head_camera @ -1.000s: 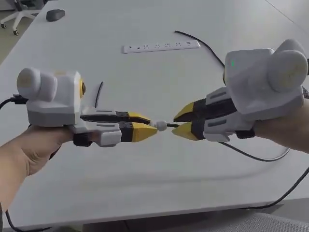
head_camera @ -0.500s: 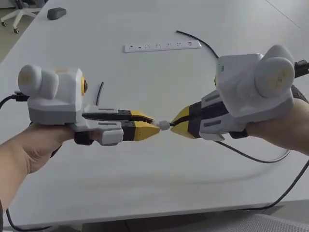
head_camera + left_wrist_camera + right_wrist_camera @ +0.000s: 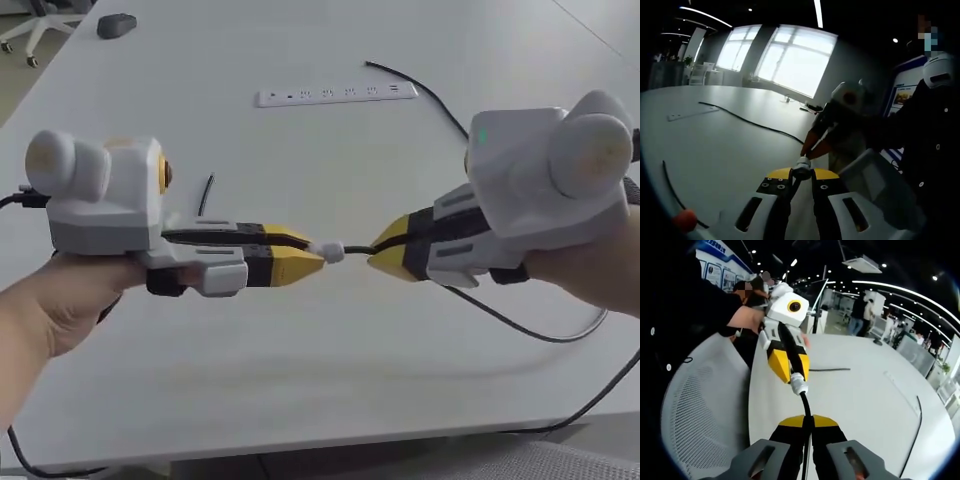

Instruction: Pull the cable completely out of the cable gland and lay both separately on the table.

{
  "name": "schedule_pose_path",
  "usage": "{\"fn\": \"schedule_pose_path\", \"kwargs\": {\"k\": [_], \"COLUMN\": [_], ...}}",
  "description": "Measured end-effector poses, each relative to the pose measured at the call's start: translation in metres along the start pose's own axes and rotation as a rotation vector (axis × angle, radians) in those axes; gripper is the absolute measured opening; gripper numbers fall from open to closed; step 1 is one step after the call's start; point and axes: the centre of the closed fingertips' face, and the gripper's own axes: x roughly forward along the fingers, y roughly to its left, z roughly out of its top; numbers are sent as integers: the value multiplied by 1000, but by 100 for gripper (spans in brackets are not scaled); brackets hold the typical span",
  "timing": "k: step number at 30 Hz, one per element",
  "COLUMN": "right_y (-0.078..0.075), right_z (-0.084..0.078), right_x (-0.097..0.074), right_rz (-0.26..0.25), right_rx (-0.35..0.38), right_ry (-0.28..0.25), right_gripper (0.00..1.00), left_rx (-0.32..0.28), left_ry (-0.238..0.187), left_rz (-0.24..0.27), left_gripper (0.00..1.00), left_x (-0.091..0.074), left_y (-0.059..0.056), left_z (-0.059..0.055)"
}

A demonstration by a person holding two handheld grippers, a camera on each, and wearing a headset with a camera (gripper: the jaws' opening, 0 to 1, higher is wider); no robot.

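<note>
White plastic, the cable gland (image 3: 331, 252) is held pinched at the yellow tips of the left gripper (image 3: 318, 260), above the table (image 3: 300, 350) and clear of it. The black cable (image 3: 357, 248) is clamped between the closed jaws of the right gripper (image 3: 376, 256). Half a second ago the right gripper's tips were set almost against the gland. Now a short run of bare cable is seen between them, so the grippers have been drawn apart and some cable is judged to have been pulled through. A dark length is seen lying back along the left gripper, so the cable is judged not yet free. Further pulls are likely needed before either part can be laid down.
</note>
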Motion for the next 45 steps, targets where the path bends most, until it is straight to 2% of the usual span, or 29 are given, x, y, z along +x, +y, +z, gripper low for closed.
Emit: {"fn": "schedule_pose_path", "kwargs": {"k": [10, 19, 23, 34, 40, 42, 44, 45], "right_y": [-10, -19, -21, -27, -25, -23, -23, -22], "right_z": [-27, -63, -74, -106, -110, -109, -102, -93], "right_x": [-17, -34, -40, -48, -48, -48, -49, -49], "right_rz": [-51, -109, -125, -178, -182, -166, -174, -161], "right_rx": [50, 108, 128, 239, 259, 249, 233, 242], "right_ry": [30, 86, 98, 152, 158, 161, 141, 104], "right_gripper": [0, 0, 0, 0, 0, 0, 0, 3], "left_rx": [2, -2, -3, -3, -5, -8, -5, -4], "left_ry": [8, 5, 12, 20, 21, 16, 12, 12], "left_rz": [11, 15, 17, 22, 20, 19, 21, 22], "left_gripper": [15, 15, 15, 15, 15, 15, 15, 15], "left_x": [-4, -6, -7, -10, -10, -10, -10, -10], "left_y": [3, 6, 6, 8, 7, 7, 8, 8], "left_z": [-2, -3, -4, -6, -7, -6, -5, -4]}}
